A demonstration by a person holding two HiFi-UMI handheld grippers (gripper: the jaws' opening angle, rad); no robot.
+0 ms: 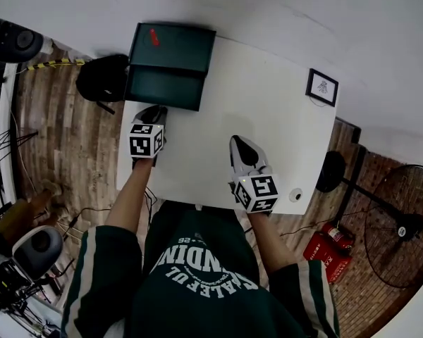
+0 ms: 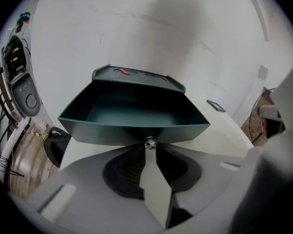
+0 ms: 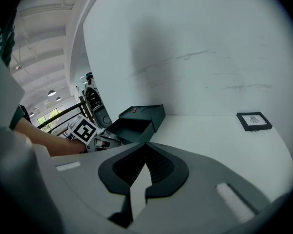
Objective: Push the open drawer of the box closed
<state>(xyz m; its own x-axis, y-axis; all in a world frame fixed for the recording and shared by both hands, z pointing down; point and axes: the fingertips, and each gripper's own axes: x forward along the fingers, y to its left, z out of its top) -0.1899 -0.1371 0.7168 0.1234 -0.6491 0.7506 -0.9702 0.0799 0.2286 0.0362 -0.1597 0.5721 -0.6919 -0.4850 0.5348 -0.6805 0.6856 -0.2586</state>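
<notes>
In the head view, the dark green box is seen at the far left corner of the white surface, its drawer pulled out toward the person; the left tool is held just at the drawer front, while the right tool is kept well apart over bare surface. In the left gripper view, the small metal knob on the open drawer front is pinched between narrowed jaws. In the right gripper view, the jaws are pressed together, with nothing held.
</notes>
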